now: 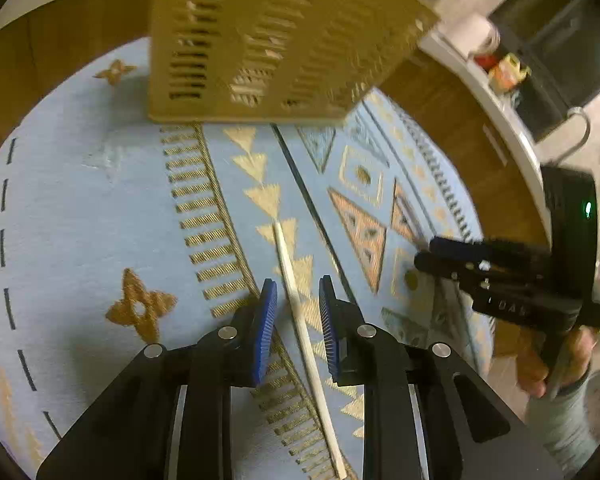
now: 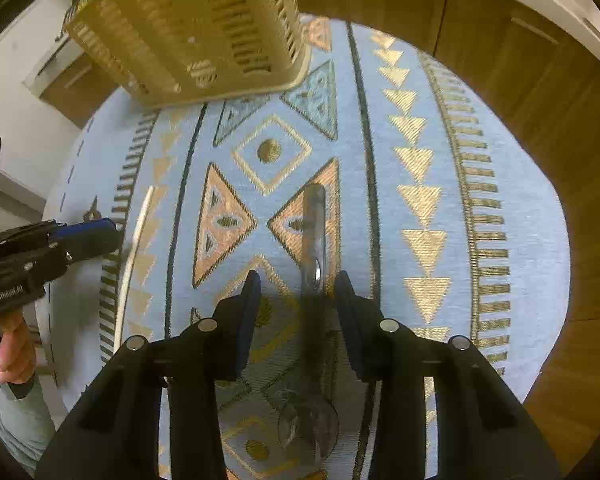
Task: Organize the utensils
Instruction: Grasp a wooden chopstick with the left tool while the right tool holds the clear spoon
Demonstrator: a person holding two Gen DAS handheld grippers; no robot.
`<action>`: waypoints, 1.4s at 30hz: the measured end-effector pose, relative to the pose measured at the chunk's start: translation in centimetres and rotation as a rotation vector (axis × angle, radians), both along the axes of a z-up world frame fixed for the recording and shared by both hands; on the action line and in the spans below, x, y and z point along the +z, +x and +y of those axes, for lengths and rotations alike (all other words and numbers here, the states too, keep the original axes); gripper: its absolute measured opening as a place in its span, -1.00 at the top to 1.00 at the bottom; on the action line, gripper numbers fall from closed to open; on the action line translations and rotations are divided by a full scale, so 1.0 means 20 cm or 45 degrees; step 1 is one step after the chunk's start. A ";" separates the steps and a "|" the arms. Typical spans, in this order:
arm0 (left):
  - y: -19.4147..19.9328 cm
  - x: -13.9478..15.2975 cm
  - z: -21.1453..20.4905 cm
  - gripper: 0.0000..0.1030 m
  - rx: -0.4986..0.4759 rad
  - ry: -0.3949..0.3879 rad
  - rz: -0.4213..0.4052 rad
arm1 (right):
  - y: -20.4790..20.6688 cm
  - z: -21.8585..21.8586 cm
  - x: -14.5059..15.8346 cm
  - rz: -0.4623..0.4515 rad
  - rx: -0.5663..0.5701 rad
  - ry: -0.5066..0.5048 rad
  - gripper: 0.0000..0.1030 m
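Observation:
A pale chopstick [image 1: 300, 320] lies on the blue patterned tablecloth [image 1: 80, 220], running between the open fingers of my left gripper [image 1: 298, 300], which does not touch it. It also shows in the right wrist view [image 2: 134, 248]. A metal spoon [image 2: 314, 248] lies on the cloth with its handle pointing away and its bowl near the camera; my right gripper [image 2: 296, 292] is open and straddles the handle. A tan slotted utensil basket [image 1: 268, 40] stands at the far side of the table [image 2: 196, 28].
The round table has wooden cabinets [image 2: 540, 80] and a white counter [image 1: 500, 112] behind it. Each gripper shows in the other's view: the right one [image 1: 432, 252] and the left one [image 2: 100, 232], both hand-held.

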State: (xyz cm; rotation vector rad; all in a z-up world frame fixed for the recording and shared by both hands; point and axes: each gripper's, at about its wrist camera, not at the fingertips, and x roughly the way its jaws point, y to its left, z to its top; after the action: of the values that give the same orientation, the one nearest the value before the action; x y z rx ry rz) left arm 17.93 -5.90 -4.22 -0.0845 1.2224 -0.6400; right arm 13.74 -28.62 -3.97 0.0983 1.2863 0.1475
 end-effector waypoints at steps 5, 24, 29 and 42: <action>0.00 -0.03 -0.11 0.62 -0.065 0.155 0.000 | 0.03 0.04 0.00 0.039 0.060 -0.088 0.43; -0.07 0.07 -0.19 1.00 -0.125 0.289 -0.183 | -0.03 0.12 0.08 -0.033 0.127 -0.098 0.80; -0.10 0.22 -0.11 1.00 -0.078 0.159 -0.282 | -0.09 0.08 0.22 -0.175 0.107 0.000 0.80; -0.13 0.00 -0.31 0.49 -0.300 0.329 -0.126 | -0.12 0.06 0.13 -0.131 0.125 0.026 0.80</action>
State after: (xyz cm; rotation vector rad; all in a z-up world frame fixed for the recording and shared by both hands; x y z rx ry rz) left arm 15.24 -12.16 -4.27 0.3082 1.2191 -0.6762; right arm 11.38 -27.50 -1.46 0.0446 1.1871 0.2470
